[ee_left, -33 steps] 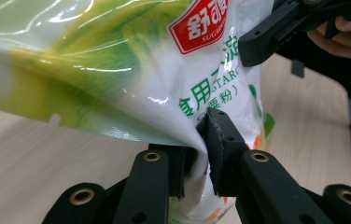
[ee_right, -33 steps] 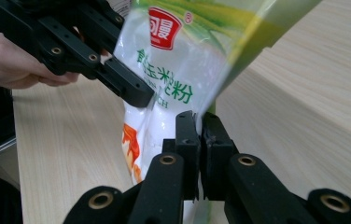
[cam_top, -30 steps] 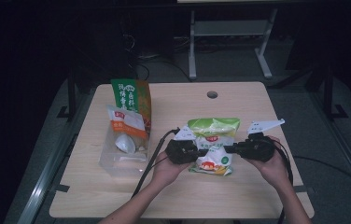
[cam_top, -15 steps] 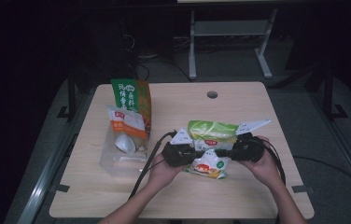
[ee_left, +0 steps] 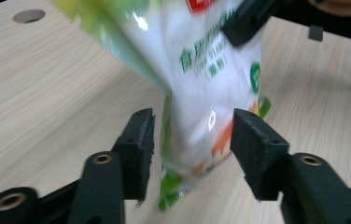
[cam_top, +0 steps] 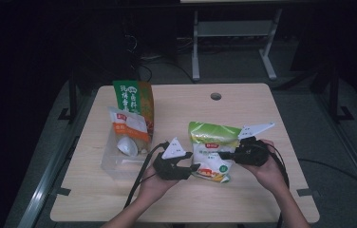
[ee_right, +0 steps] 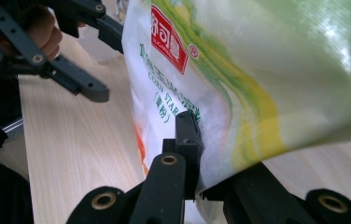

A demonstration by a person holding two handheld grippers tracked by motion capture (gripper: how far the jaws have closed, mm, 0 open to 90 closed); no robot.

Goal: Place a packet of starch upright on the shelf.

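A green and white bag of corn starch (cam_top: 211,145) lies mid-table, its right side lifted. My right gripper (cam_top: 222,155) comes in from the right and is shut on the bag's edge; in the right gripper view the bag (ee_right: 239,79) is pinched between the black jaws of the gripper (ee_right: 206,175). My left gripper (cam_top: 193,169) is at the bag's lower left corner. Its jaws have just been opening. In the left gripper view the bag's (ee_left: 211,70) lower end hangs between the gripper's (ee_left: 194,149) spread pads (ee_left: 141,144), and neither pad presses on it.
A clear plastic tub (cam_top: 115,164) at the left holds a red and white packet (cam_top: 129,126) and a white scoop-like thing (cam_top: 126,146). A tall green and orange bag (cam_top: 134,99) stands behind it. A cable hole (cam_top: 215,96) is near the table's far edge.
My left gripper's jaws have opened and let go of the bag, and that hand has drawn back slightly to the left. The right gripper stays shut on the bag and has tilted it up.
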